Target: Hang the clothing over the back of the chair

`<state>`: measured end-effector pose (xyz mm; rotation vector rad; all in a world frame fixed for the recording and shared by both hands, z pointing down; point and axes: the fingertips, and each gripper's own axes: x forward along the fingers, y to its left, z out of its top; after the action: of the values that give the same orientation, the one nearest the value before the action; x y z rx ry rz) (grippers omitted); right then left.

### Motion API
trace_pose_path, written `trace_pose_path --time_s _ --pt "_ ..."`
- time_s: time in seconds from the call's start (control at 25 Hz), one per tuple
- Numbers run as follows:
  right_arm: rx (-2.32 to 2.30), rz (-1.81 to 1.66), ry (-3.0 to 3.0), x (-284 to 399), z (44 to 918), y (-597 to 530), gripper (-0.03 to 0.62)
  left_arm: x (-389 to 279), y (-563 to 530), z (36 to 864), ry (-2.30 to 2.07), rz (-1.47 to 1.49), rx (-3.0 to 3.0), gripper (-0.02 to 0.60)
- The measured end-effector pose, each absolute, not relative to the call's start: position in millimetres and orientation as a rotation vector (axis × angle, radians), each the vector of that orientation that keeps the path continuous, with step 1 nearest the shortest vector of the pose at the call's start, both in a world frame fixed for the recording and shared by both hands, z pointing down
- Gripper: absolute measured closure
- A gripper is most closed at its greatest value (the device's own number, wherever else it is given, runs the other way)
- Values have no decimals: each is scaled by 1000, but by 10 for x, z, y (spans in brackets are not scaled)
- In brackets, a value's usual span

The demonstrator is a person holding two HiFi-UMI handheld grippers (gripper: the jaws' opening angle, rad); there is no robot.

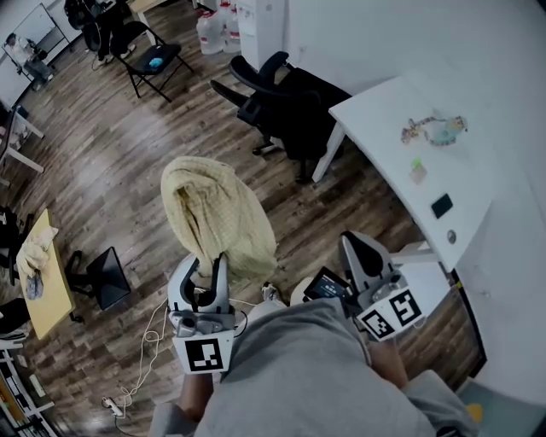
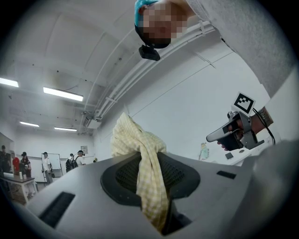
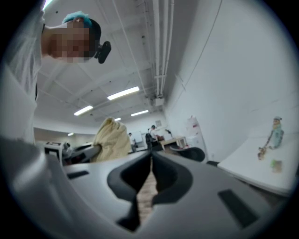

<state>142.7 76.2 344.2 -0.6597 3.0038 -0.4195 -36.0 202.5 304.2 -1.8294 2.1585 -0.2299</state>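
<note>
A pale yellow checked garment (image 1: 217, 213) hangs bunched in the air above the wood floor. My left gripper (image 1: 205, 260) is shut on its lower end; in the left gripper view the cloth (image 2: 140, 149) runs down between the jaws. My right gripper (image 1: 354, 243) is off to the right, jaws closed together with nothing in them, and the right gripper view shows only floor behind its tips (image 3: 152, 156). That view also shows the garment (image 3: 112, 137) to the left. A black office chair (image 1: 281, 102) stands ahead beside the desk, apart from both grippers.
A white desk (image 1: 478, 171) with small items runs along the right. A black folding chair (image 1: 149, 55) and water jugs (image 1: 217, 26) stand farther back. A low wooden table (image 1: 51, 290) with cloth on it is at the left; cables (image 1: 136, 375) lie on the floor.
</note>
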Motion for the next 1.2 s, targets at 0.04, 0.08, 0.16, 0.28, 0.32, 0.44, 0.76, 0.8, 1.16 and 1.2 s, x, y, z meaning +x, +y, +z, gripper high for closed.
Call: trace_pose_path --time_s 0.04,0.08,0.16,0.28,0.32,0.44,0.76,0.8,1.16,1.2 --pt "-669 -421 3005 1423 3450 745 559 -383 2007 3038 2154 -229 -1830 460" --pt "-678 -422 3005 1418 3456 728 559 -410 1992 3041 2152 -231 -1832 460" --pt "-691 -423 3005 1397 3466 698 559 -469 1967 3069 2160 -236 -1836 460" --pt "-696 -427 3007 1346 3476 638 559 -540 1906 3095 2167 -238 -1846 460" --pt "-697 -430 3009 1329 3483 608 559 -557 1876 3103 2168 -240 -1849 460" --pt "-693 -441 3013 1268 3510 488 559 -610 1768 3121 2171 -254 -1845 460" --pt "-645 -451 3026 979 3535 34 559 -837 1401 3133 2191 -289 -1804 460" --pt "-637 -448 3026 939 3525 -37 559 -865 1335 3131 2193 -292 -1799 460" --pt "-606 -474 3046 754 3583 -665 559 -1023 775 3153 2228 -306 -1766 460" --pt "-599 -476 3046 723 3579 -728 559 -1049 723 3152 2233 -311 -1761 460"
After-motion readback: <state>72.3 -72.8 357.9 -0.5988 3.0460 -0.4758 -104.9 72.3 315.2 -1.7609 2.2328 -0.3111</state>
